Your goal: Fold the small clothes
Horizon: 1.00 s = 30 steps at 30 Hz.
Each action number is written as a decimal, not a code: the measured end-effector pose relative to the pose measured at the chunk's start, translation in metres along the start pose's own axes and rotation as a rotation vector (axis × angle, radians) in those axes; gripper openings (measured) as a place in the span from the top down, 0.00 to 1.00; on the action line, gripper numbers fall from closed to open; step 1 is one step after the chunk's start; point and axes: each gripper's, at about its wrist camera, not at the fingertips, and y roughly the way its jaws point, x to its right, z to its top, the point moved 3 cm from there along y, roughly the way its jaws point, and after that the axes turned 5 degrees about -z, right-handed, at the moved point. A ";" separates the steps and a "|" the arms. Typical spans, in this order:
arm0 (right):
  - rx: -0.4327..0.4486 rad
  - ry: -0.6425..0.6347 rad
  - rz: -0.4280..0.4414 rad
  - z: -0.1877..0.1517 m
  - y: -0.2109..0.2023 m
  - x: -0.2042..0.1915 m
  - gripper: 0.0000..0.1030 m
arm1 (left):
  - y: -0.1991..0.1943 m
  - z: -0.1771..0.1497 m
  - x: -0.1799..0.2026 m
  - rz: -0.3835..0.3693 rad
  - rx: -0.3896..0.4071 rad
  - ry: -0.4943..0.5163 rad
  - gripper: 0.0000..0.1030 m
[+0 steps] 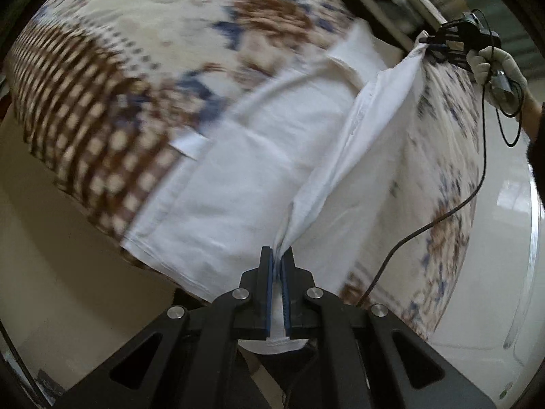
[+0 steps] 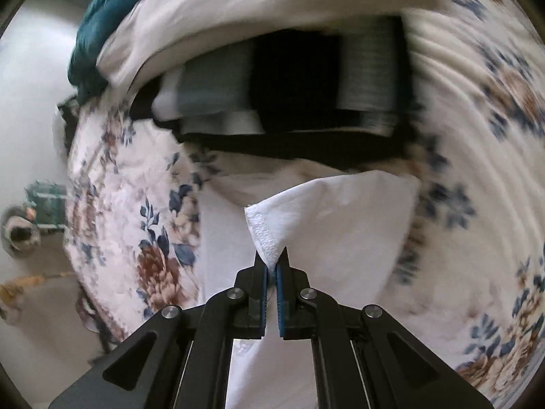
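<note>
A white garment point(image 1: 259, 170) lies spread on a flowered bedspread point(image 1: 153, 51). My left gripper point(image 1: 280, 255) is shut on one edge of it, lifted into a taut ridge that runs to the far side. There my right gripper point(image 1: 430, 40) pinches the other end of the ridge, held by a gloved hand. In the right wrist view my right gripper point(image 2: 271, 263) is shut on a stitched hem corner of the white garment point(image 2: 340, 231), raised above the bedspread point(image 2: 136, 211).
A stack of folded dark and grey clothes point(image 2: 289, 92) lies beyond the garment, with a white cloth point(image 2: 238, 3) and a teal one point(image 2: 102, 27) behind it. A black cable point(image 1: 442, 211) hangs across the bedspread. Pale floor point(image 1: 51, 255) borders the bed.
</note>
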 end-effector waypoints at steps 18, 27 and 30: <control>-0.139 0.053 -0.144 0.010 0.098 -0.079 0.47 | 0.007 0.054 -0.110 -0.030 -0.084 -0.046 0.94; -0.001 0.131 -0.186 -0.068 0.004 0.011 0.33 | 0.016 0.201 0.001 -0.253 0.039 0.113 0.32; 0.017 0.191 -0.189 -0.083 0.002 0.054 0.33 | 0.042 0.264 0.058 -0.299 0.054 0.206 0.32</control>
